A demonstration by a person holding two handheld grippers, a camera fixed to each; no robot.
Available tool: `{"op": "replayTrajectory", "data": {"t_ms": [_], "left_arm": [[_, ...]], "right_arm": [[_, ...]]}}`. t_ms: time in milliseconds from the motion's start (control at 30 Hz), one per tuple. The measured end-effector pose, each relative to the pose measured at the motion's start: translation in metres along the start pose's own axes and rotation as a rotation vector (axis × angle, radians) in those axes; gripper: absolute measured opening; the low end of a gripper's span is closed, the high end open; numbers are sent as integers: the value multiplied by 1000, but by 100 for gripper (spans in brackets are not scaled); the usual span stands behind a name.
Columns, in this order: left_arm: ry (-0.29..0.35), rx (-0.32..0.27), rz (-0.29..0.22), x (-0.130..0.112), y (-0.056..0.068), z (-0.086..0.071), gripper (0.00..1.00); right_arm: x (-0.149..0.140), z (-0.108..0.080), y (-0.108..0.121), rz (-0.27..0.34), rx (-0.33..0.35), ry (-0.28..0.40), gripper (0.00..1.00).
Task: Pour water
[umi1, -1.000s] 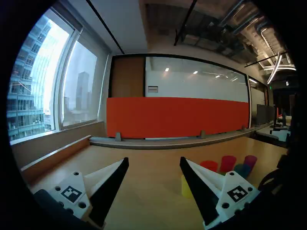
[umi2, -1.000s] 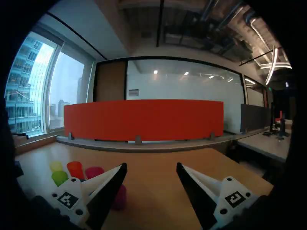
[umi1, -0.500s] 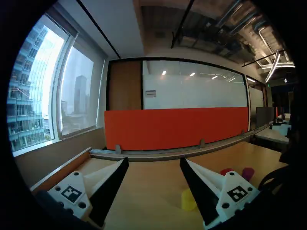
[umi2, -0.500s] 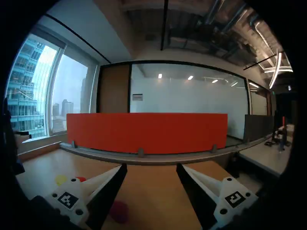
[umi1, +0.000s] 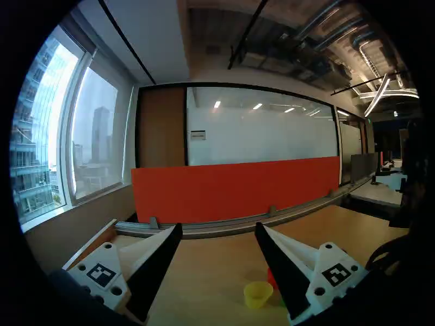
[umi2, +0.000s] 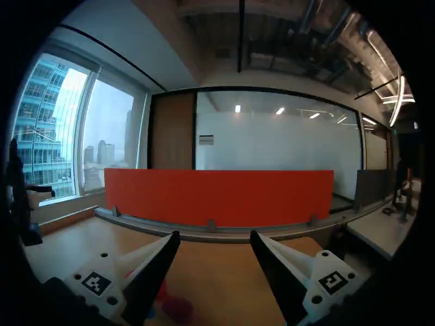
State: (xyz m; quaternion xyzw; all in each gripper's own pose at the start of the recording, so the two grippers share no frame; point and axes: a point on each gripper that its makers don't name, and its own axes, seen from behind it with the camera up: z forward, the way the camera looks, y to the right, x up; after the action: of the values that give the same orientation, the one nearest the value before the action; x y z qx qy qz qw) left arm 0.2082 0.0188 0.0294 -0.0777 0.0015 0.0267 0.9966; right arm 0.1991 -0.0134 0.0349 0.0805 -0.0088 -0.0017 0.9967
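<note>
Pouring looks unstarted: left gripper (umi1: 217, 227) and right gripper (umi2: 213, 234) hover with fingers spread and empty over the pale wooden table (umi1: 212, 271); the small yellow plastic cup (umi1: 258, 293) stands near-right, ungrasped.

yellow cup (umi1: 258, 294) ahead on open desk (umi1: 217, 266)

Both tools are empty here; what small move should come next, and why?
Probably tip the left tool down toward the yellow cup. That tool and the right tool are both open and empty, aimed level across the desk, while the cup sits low in the left gripper view, between the fingers and not yet within their grasp.
</note>
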Motion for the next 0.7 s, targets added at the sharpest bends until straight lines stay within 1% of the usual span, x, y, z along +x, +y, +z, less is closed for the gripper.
{"op": "replayTrajectory", "data": {"t_ms": [167,467,567,700], "left_arm": [[-6,-70,5,5,14,1,99],[-29,-222,6,6,45,1,99],[-38,-274,-3,5,56,1,99],[-44,-345,-18,3,72,0,99]], "right_arm": [[5,0,-17,15,90,-7,100],[5,-7,-57,23,300,-30,100],[8,-12,-69,19,364,-22,100],[11,-16,-81,17,430,-17,100]]}}
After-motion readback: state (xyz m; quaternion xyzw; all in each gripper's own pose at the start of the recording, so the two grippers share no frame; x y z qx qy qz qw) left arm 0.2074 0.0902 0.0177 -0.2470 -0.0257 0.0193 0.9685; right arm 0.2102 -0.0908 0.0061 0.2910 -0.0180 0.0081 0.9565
